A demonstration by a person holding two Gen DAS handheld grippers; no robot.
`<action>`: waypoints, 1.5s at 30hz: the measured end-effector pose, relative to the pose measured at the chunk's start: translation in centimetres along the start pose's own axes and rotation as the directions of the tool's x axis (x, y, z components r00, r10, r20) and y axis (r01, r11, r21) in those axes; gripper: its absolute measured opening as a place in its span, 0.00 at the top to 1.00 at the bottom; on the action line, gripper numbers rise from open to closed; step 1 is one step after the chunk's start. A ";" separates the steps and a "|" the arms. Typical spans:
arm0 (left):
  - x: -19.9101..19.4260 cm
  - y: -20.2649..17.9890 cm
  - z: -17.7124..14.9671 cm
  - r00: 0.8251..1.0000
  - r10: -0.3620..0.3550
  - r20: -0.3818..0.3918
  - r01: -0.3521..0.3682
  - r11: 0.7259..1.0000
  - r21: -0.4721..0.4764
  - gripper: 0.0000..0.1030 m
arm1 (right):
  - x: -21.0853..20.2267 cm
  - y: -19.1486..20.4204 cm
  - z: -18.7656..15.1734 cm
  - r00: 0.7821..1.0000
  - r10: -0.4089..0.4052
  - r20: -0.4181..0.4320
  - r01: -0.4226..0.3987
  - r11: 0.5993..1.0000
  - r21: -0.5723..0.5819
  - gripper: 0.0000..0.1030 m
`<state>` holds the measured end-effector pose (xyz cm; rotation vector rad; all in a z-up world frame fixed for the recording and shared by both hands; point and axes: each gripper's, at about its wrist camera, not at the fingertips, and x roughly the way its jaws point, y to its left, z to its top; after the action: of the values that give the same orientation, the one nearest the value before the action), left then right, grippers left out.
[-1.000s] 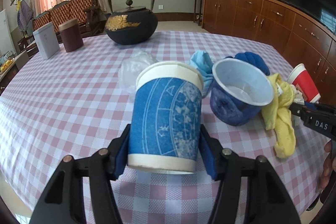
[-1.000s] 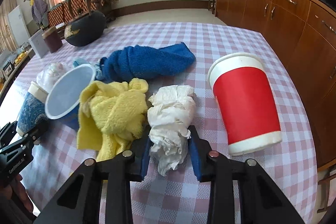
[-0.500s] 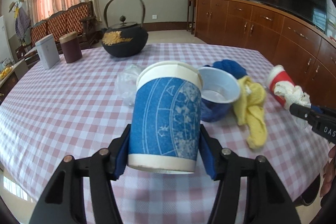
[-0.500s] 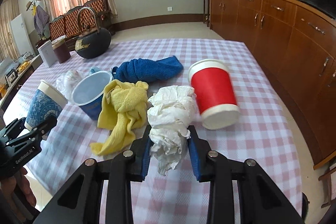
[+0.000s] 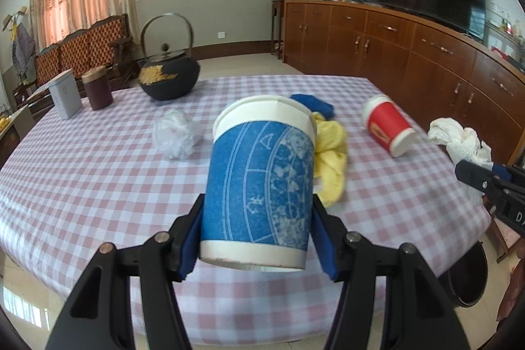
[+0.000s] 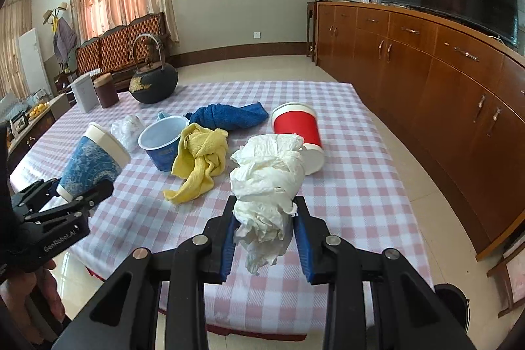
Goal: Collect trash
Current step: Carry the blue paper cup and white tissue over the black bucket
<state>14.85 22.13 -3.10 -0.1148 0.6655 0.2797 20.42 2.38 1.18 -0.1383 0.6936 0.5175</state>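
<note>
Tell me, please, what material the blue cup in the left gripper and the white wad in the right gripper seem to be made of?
Blue cup: probably paper, matte, with a printed sleeve and a rolled white rim. White wad: likely tissue or paper towel, soft and matte, with crumpled folds and torn edges.

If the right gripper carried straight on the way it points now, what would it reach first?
Probably the red cup lying on the table, just beyond the tissue wad the right gripper holds. Depth is unclear; it might meet bare cloth first.
</note>
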 end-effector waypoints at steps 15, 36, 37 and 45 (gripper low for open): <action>-2.5 -7.3 -0.2 0.994 -0.105 0.029 0.102 0.991 0.085 0.42 | -6.4 -4.8 -2.4 0.996 -0.075 0.044 0.071 0.995 0.073 0.67; -4.0 -18.0 0.0 0.963 -0.267 0.025 0.255 0.942 0.218 0.42 | -12.6 -13.0 -5.6 0.974 -0.221 0.049 0.208 0.959 0.194 0.67; -4.1 -18.6 -0.1 0.961 -0.276 0.023 0.264 0.938 0.227 0.42 | -12.9 -13.5 -5.9 0.972 -0.229 0.046 0.215 0.956 0.201 0.67; -4.4 -22.4 -0.9 0.943 -0.333 -0.008 0.322 0.907 0.273 0.42 | -14.7 -17.2 -7.4 0.962 -0.272 0.032 0.257 0.937 0.237 0.67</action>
<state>17.60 -0.39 -0.68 0.0419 0.6281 -0.1352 15.19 -20.67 4.12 0.0047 0.6553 0.1790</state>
